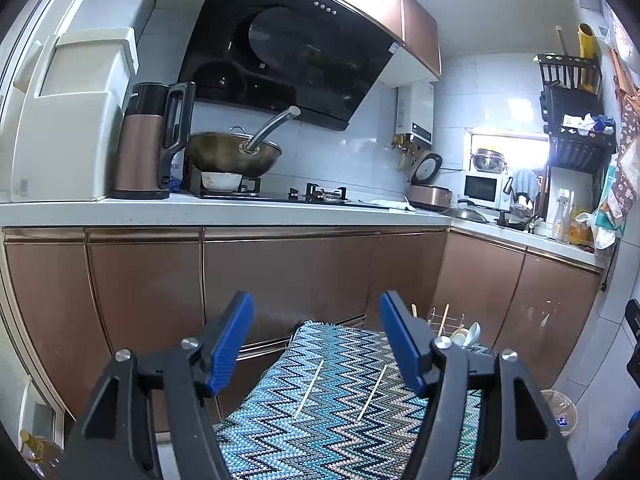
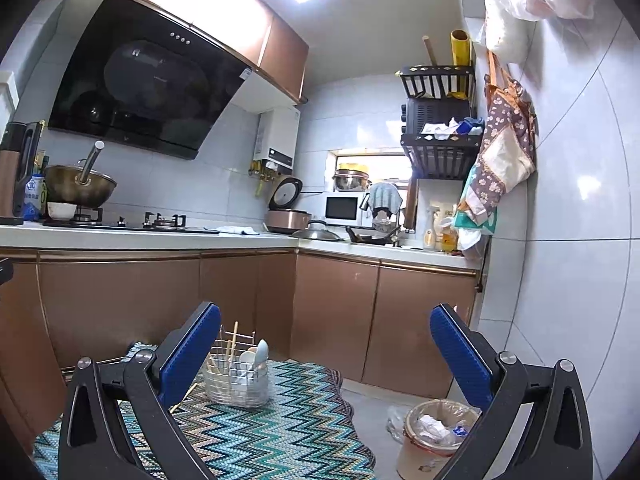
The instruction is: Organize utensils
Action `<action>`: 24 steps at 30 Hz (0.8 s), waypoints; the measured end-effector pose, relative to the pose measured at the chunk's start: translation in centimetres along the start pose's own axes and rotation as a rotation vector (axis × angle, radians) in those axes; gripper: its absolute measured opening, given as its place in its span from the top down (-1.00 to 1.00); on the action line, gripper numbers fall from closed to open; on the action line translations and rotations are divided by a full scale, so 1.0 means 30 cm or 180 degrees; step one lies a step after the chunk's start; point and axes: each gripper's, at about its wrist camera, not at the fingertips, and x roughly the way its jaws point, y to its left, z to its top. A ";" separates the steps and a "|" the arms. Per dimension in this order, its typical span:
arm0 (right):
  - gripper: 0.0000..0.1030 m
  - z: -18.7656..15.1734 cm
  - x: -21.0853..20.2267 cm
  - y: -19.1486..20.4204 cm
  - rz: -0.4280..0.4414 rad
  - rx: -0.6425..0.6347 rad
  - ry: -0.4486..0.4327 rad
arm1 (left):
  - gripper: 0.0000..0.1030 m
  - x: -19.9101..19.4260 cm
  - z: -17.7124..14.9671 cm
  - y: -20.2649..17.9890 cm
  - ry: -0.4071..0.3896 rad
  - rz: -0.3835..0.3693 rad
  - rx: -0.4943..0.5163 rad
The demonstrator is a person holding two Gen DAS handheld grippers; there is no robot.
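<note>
Two pale wooden chopsticks, one on the left (image 1: 309,389) and one on the right (image 1: 372,393), lie apart on the zigzag-patterned cloth (image 1: 320,440). My left gripper (image 1: 316,320) is open and empty, held above and in front of them. A wire utensil holder (image 2: 236,376) stands on the cloth (image 2: 280,440) with chopsticks and white spoons (image 2: 256,354) in it; it also shows in the left wrist view (image 1: 448,326) behind the right finger. My right gripper (image 2: 325,334) is open and empty, held above the cloth, the holder just right of its left finger.
Brown kitchen cabinets (image 1: 280,272) stand right behind the cloth-covered table. A bin with a plastic liner (image 2: 434,436) stands on the floor to the right of the table. The counter holds a wok (image 1: 234,152), a kettle (image 1: 148,140) and a microwave (image 2: 344,208).
</note>
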 end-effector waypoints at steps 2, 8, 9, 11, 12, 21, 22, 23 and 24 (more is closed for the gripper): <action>-1.00 0.002 -0.004 -0.001 -0.0017 -0.0002 0.0001 | -0.24 -0.004 0.000 0.000 -0.0005 0.0003 0.0002; -1.00 0.002 -0.013 -0.002 -0.0034 -0.0006 -0.0011 | -0.25 -0.015 -0.002 -0.001 -0.0030 0.0007 0.0007; -1.00 0.003 -0.015 -0.002 -0.0032 -0.0008 -0.0016 | -0.25 -0.016 -0.003 -0.001 -0.0035 0.0008 0.0012; -1.00 0.005 -0.019 -0.001 -0.0024 -0.0017 -0.0029 | -0.25 -0.017 -0.004 -0.003 -0.0043 0.0012 0.0020; -0.99 0.006 -0.019 0.000 -0.0022 -0.0021 -0.0035 | -0.25 -0.017 -0.004 -0.004 -0.0052 0.0014 0.0029; -0.99 0.001 -0.018 0.005 -0.0033 -0.0029 -0.0021 | -0.25 -0.018 -0.009 -0.003 -0.0201 0.0100 0.0074; -0.99 0.000 -0.017 0.005 -0.0041 -0.0022 -0.0020 | -0.25 -0.018 -0.012 -0.005 -0.0207 0.0110 0.0084; -0.99 -0.001 -0.015 0.006 -0.0047 -0.0019 -0.0012 | -0.25 -0.016 -0.013 -0.005 -0.0210 0.0123 0.0095; -0.99 -0.002 -0.012 0.005 -0.0053 -0.0019 -0.0003 | -0.25 -0.013 -0.015 -0.006 -0.0207 0.0133 0.0102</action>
